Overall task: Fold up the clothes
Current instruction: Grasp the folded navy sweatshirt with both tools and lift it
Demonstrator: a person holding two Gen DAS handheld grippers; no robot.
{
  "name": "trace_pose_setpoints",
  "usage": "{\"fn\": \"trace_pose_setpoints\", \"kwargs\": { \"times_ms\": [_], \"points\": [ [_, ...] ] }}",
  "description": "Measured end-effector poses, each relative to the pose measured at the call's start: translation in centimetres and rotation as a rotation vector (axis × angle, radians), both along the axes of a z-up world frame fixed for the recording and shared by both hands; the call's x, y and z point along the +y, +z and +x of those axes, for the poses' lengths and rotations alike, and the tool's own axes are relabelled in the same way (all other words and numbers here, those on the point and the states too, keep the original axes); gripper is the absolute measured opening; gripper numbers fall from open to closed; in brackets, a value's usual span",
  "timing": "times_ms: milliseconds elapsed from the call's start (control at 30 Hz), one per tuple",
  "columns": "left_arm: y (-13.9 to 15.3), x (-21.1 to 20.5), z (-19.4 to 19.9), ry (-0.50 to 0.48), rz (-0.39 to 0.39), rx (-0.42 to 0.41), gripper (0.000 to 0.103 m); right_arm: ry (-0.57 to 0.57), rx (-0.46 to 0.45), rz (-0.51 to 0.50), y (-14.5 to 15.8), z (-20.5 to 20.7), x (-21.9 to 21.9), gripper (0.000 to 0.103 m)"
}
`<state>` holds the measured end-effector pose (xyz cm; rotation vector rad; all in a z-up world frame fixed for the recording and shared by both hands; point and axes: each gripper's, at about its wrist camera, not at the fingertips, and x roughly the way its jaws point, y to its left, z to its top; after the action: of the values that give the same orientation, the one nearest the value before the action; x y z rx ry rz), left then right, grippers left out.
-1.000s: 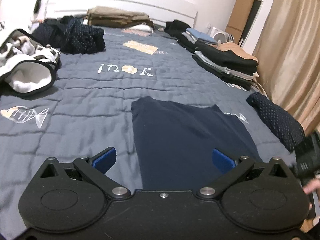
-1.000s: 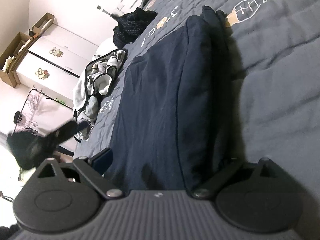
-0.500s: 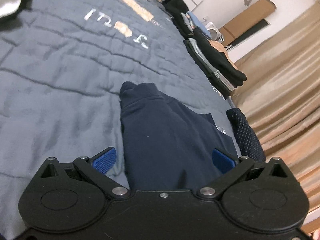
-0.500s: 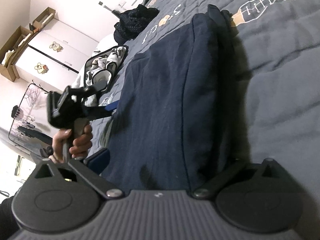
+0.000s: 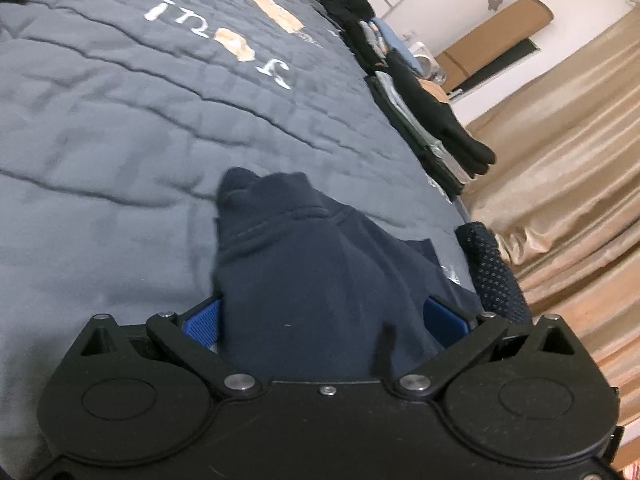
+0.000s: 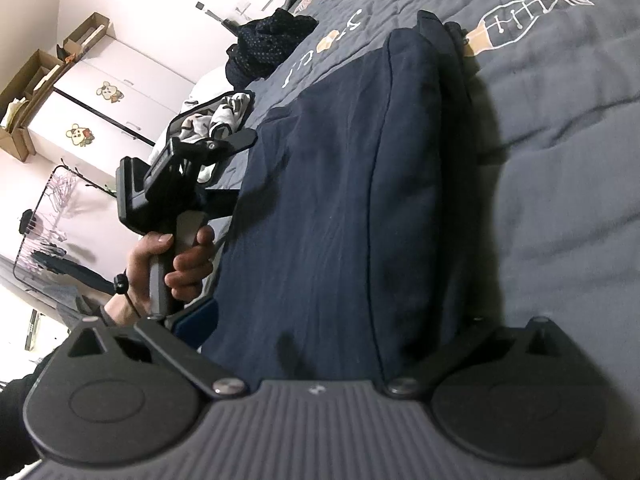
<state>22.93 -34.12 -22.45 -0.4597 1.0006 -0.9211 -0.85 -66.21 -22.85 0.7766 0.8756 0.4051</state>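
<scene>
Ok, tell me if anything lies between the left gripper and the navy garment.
Nothing visible does. The navy garment already sits between the left gripper's blue pads, its cloth bunched up ahead of them on the grey quilt. The dotted garment lies off to the side.

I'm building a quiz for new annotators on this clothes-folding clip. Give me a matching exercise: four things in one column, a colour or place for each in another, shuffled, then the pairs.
Things:
1. navy garment
2. folded stack
3. curtain
4. dotted cloth

Places or colours:
A. tan, hanging beside the bed
B. at the bed's edge, right of the garment
C. between the blue pads of the left claw
D. piled along the bed's far right edge

Pairs: 1-C, 2-D, 3-A, 4-B
</scene>
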Motion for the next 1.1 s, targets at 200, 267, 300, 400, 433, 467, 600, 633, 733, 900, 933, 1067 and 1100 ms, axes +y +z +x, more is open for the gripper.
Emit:
{"fn": "trace_pose_setpoints", "kwargs": {
  "times_ms": [200, 267, 300, 400, 433, 467, 600, 633, 733, 900, 933, 1067, 1100],
  "points": [
    [-0.1, -0.8, 0.6, -0.064, 0.001, 0.015, 0.101, -0.001, -0.002, -0.009, 0.0, 0.0, 0.3, 0.103],
    [-0.2, -1.8, 0.9, -0.069, 0.023, 0.002, 0.1, -0.002, 0.0, -0.014, 0.1, 0.1, 0.4, 0.103],
    [-0.1, -2.4, 0.9, -0.077, 0.042, -0.014, 0.1, -0.003, 0.001, -0.016, 0.1, 0.1, 0.4, 0.103],
    [0.3, -3.9, 0.9, -0.096, 0.07, -0.038, 0.097, -0.014, 0.004, -0.02, 0.1, 0.0, 0.6, 0.103],
    [0.4, -4.1, 0.8, -0.1, 0.084, -0.046, 0.09, -0.017, 0.007, -0.022, 0.2, 0.0, 0.7, 0.103],
    [0.6, -4.1, 0.6, -0.101, 0.095, -0.056, 0.084, -0.02, 0.01, -0.024, 0.3, 0.0, 0.7, 0.103],
    [1.1, -3.0, 0.0, -0.123, 0.073, -0.064, 0.027, -0.029, 0.025, -0.036, 0.4, 0.0, 0.8, 0.084],
    [1.2, -2.7, -0.1, -0.132, 0.063, -0.065, 0.027, -0.03, 0.029, -0.04, 0.3, 0.1, 0.7, 0.071],
    [0.7, -2.9, 0.3, -0.131, 0.078, -0.025, 0.036, -0.035, 0.042, -0.05, 0.3, 0.1, 0.7, 0.055],
    [-0.8, -5.0, 1.0, -0.12, 0.081, 0.002, 0.046, -0.055, 0.02, -0.04, -0.7, 0.1, 1.0, 0.059],
    [-0.7, -5.3, 0.8, -0.117, 0.085, -0.011, 0.041, -0.063, 0.022, -0.034, -0.5, 0.1, 1.1, 0.052],
    [0.6, -5.1, -0.2, -0.115, 0.093, -0.069, 0.02, -0.097, 0.032, -0.008, 0.4, 0.1, 1.4, 0.02],
    [1.1, -5.0, -0.5, -0.112, 0.093, -0.086, 0.018, -0.106, 0.034, -0.001, 0.6, 0.1, 1.4, 0.019]
  ]
}}
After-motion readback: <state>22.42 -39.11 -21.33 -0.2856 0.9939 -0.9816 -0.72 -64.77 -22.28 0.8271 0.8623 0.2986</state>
